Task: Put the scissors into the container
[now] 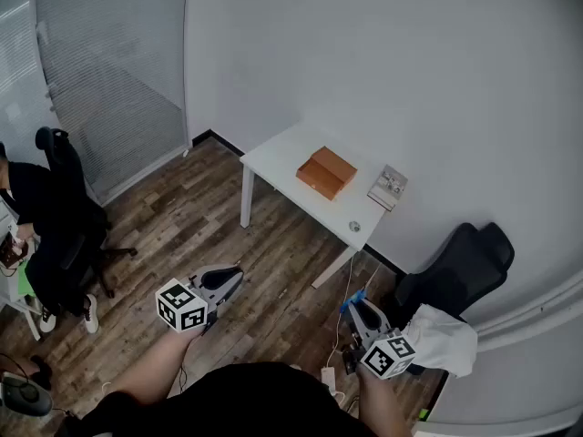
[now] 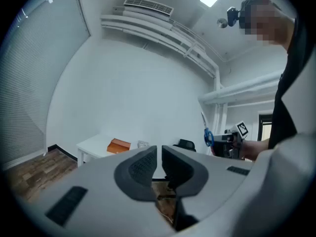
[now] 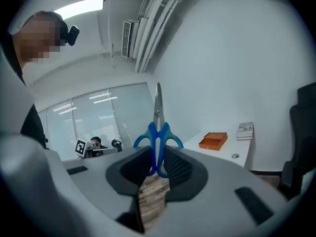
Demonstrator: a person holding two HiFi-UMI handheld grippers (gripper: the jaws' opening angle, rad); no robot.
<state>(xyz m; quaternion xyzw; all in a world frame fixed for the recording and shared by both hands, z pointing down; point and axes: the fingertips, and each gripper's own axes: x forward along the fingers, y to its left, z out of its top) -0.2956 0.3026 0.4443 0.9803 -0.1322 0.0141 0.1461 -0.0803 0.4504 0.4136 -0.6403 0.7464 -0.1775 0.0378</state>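
Note:
My right gripper (image 3: 158, 156) is shut on the blue handles of the scissors (image 3: 158, 130), whose steel blades point straight up beyond the jaws. In the head view that gripper (image 1: 366, 314) hangs low over the wooden floor, short of the white table (image 1: 278, 157), with the scissors (image 1: 353, 299) blue at its tip. An open orange container (image 1: 325, 172) lies on the table, also seen far off as the container (image 3: 213, 140) and the container (image 2: 118, 145). My left gripper (image 2: 159, 156) is shut on nothing; it hovers as the left gripper (image 1: 221, 286) over the floor.
A small stack of books (image 1: 388, 187) and a little round object (image 1: 354, 227) share the table's right end. A black office chair (image 1: 457, 267) with white cloth (image 1: 444, 338) stands at right. Another chair (image 1: 66, 217) and a seated person (image 1: 18, 198) are at left.

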